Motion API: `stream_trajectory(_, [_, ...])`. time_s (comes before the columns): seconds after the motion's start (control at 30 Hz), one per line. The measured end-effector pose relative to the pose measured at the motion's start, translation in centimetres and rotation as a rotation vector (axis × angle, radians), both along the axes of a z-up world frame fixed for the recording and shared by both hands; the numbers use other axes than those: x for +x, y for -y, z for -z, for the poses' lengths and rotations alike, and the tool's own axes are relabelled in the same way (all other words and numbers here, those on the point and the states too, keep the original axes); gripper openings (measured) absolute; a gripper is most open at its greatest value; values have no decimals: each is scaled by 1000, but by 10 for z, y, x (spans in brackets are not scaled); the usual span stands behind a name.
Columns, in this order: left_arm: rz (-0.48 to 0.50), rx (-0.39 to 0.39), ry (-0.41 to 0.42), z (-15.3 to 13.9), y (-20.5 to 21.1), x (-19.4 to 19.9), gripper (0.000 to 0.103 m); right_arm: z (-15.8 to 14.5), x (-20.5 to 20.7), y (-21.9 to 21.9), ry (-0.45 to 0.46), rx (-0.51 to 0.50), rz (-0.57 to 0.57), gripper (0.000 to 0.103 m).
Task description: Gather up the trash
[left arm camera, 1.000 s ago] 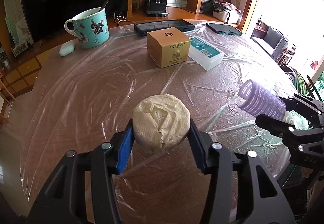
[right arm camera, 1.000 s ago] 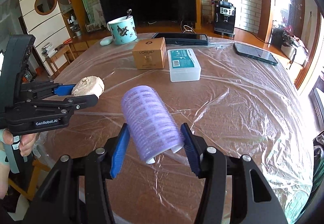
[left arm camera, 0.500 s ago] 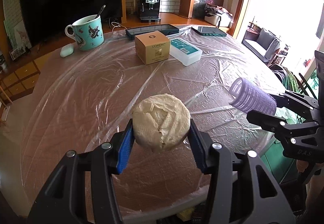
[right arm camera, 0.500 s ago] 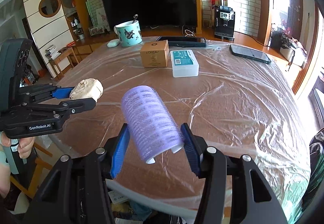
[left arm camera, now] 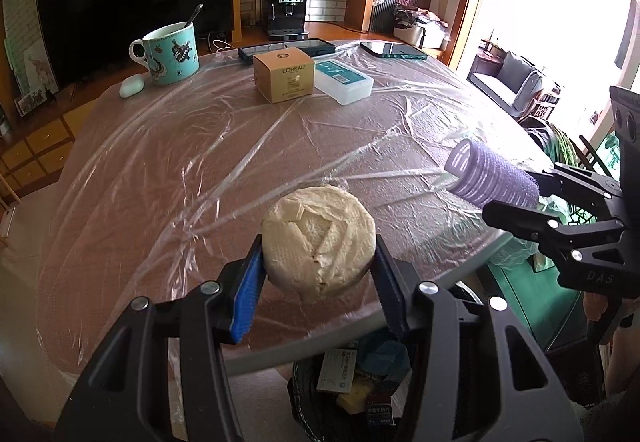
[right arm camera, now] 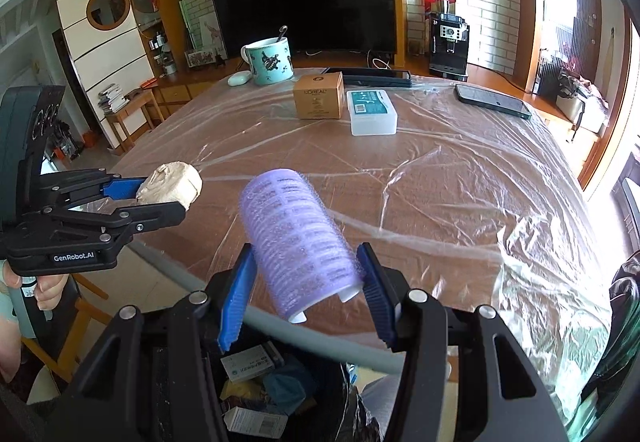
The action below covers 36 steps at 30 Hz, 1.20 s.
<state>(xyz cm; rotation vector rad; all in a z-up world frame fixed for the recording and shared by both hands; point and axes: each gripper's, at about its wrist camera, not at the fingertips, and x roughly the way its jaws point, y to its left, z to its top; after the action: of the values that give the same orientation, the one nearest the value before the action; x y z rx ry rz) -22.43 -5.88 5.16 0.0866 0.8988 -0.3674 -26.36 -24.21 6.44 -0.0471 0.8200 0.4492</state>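
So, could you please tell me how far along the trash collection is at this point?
Done: the trash bin below the table edge already holds boxes and wrappers. In hand: the left gripper is shut on the crumpled paper wad, the right gripper on the purple hair roller, both near the bin. Left: dropping both in; nothing on the table looks like obvious trash.

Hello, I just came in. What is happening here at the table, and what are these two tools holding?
A person is clearing trash with a handheld gripper in each hand. The left gripper is clamped on a crumpled paper wad; the right gripper is clamped on a purple hair roller. Both are held in the air near the table's edge, over a trash bin that already holds packaging. A mug, a L'Oreal box and a plastic case sit on the table.
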Motion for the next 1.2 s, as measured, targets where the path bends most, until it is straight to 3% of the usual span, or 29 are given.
stream_trajectory(1.2, [114,49,-45,17,16,-74,52,9,-70,1,-34,-20,-82,51])
